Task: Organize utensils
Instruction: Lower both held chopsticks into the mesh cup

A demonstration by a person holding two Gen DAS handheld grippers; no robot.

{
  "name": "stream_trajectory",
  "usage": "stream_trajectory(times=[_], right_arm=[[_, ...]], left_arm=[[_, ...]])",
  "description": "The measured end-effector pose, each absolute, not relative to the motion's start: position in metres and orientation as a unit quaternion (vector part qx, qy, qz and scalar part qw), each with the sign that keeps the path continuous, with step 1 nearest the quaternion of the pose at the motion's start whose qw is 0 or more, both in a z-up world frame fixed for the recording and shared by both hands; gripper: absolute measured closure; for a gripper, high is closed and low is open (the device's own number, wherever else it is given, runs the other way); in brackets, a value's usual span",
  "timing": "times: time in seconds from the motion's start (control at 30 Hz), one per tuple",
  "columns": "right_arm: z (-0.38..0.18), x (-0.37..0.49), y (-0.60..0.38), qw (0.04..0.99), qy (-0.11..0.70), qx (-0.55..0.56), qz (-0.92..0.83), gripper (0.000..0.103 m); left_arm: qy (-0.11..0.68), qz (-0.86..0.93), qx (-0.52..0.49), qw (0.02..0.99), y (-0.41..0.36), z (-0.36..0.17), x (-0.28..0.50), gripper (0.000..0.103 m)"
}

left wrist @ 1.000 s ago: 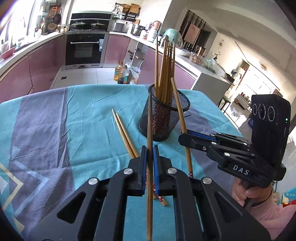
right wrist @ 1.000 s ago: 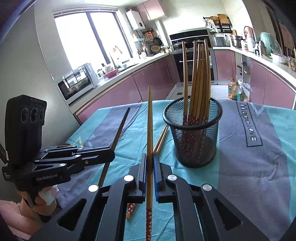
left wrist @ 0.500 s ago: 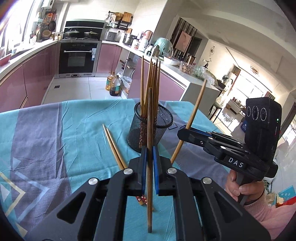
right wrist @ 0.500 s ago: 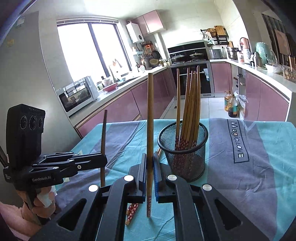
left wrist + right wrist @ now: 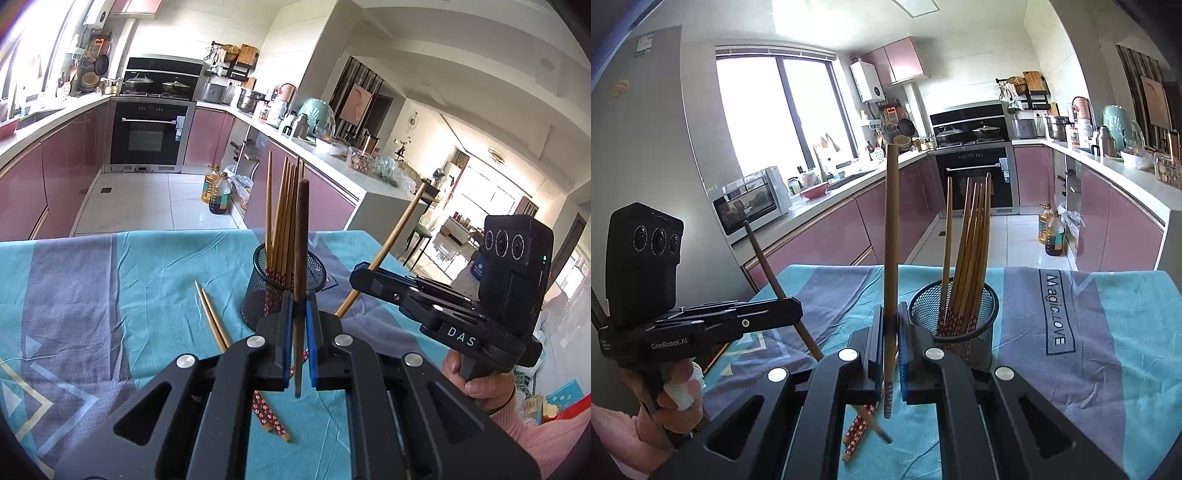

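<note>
A black mesh cup (image 5: 258, 302) (image 5: 975, 339) stands on the teal and grey tablecloth (image 5: 110, 295) and holds several wooden chopsticks (image 5: 284, 221) upright. My left gripper (image 5: 300, 332) (image 5: 796, 308) is shut on a dark chopstick (image 5: 301, 240) held near upright, just in front of the cup. My right gripper (image 5: 891, 347) (image 5: 356, 278) is shut on a lighter chopstick (image 5: 891, 240) with a red patterned end, clear of the cloth and left of the cup. Two more chopsticks (image 5: 212, 315) (image 5: 855, 432) lie on the cloth beside the cup.
The table's far edge (image 5: 147, 234) faces a kitchen with pink cabinets (image 5: 820, 240) and an oven (image 5: 147, 136). A hand (image 5: 476, 380) holds the right gripper's handle at the table's right side. Bare cloth (image 5: 1108, 332) stretches right of the cup.
Both grippers have risen with their chopsticks, whose lower ends have left the cloth. The sticks now stand more upright, and the cup sits lower and farther off in both views.
</note>
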State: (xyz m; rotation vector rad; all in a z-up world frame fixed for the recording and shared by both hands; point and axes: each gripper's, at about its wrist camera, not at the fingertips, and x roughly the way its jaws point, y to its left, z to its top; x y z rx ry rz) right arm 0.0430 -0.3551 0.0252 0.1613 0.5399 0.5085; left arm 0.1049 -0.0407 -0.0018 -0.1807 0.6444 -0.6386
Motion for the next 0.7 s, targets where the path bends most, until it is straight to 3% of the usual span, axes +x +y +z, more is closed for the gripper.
stream_trajectory(times=[0.7], right_arm=[[0.05, 0.047, -0.365, 0.94, 0.227, 0.071, 0.244, 0.097]], left_arm=[[0.26, -0.312, -0.092, 0.909, -0.044, 0.036, 0.115, 0.096]])
